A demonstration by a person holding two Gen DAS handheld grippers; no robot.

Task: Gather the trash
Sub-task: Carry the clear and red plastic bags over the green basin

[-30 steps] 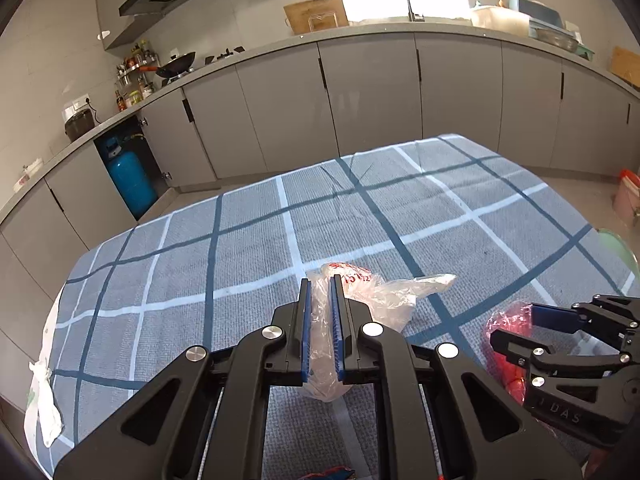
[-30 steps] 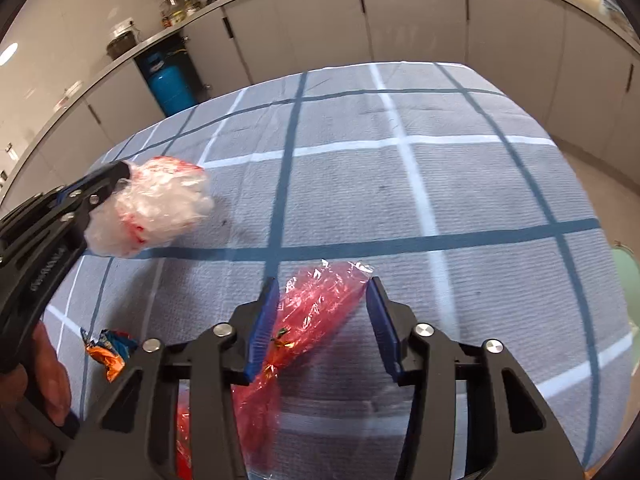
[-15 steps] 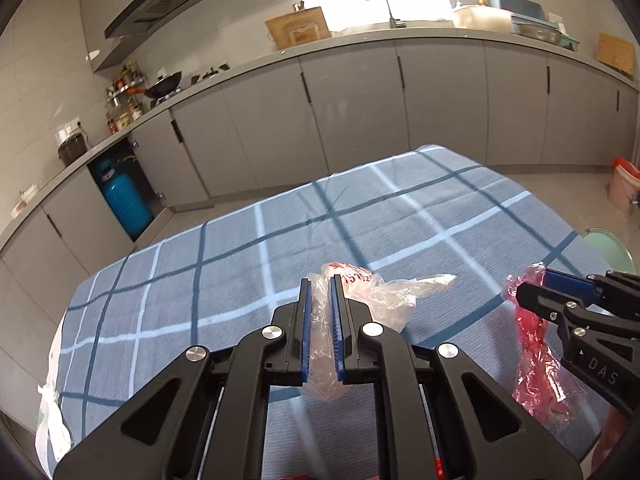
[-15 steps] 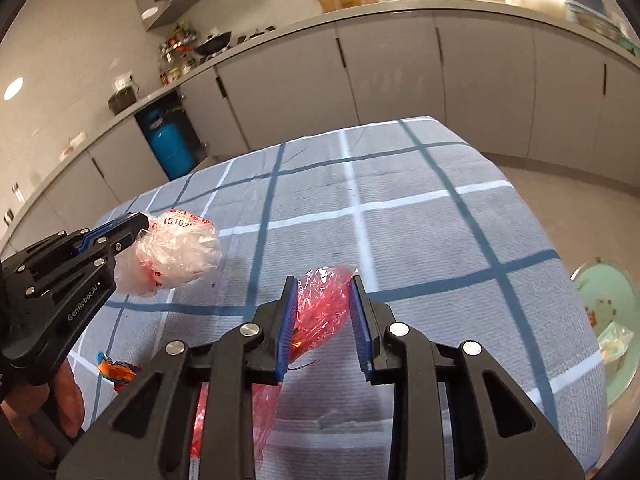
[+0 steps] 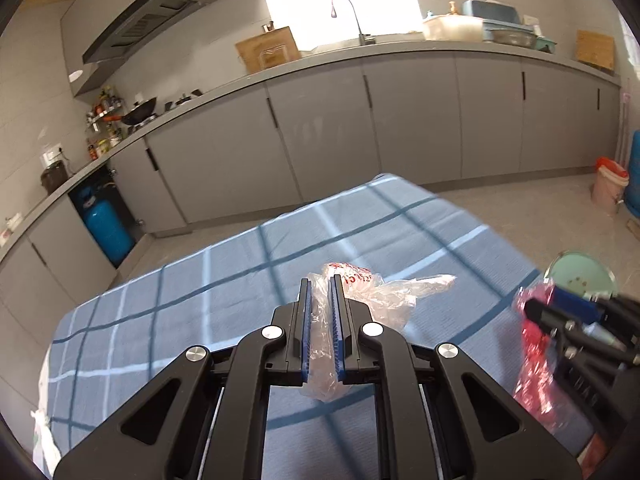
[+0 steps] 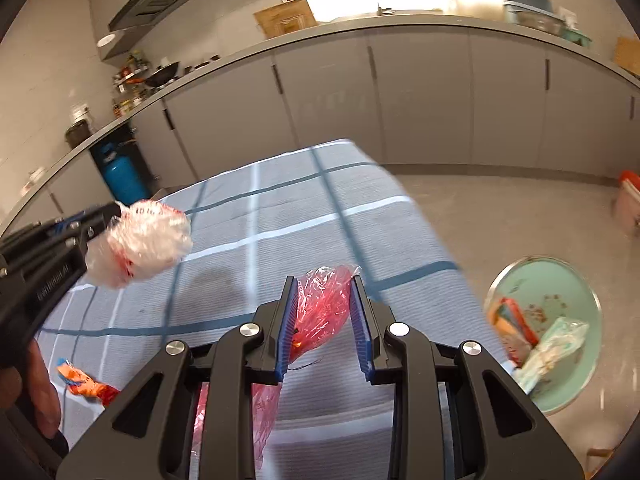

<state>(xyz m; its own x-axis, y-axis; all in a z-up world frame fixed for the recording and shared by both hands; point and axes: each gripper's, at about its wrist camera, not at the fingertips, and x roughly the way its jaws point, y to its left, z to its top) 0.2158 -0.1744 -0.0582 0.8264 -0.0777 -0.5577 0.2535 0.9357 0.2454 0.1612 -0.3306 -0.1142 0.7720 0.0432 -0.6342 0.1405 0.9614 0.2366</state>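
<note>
We hold both pieces lifted above the blue checked woven tablecloth (image 6: 320, 216). Our right gripper (image 6: 323, 326) pinches a crinkly red cellophane wrapper (image 6: 320, 312), jaws fairly wide; our left gripper (image 5: 320, 328) is clamped narrow on a crumpled clear plastic bag with red print (image 5: 360, 296). Next, we judge, comes carrying both beyond the cloth's right edge to the round mint-green bin (image 6: 560, 300) on the floor.
</note>
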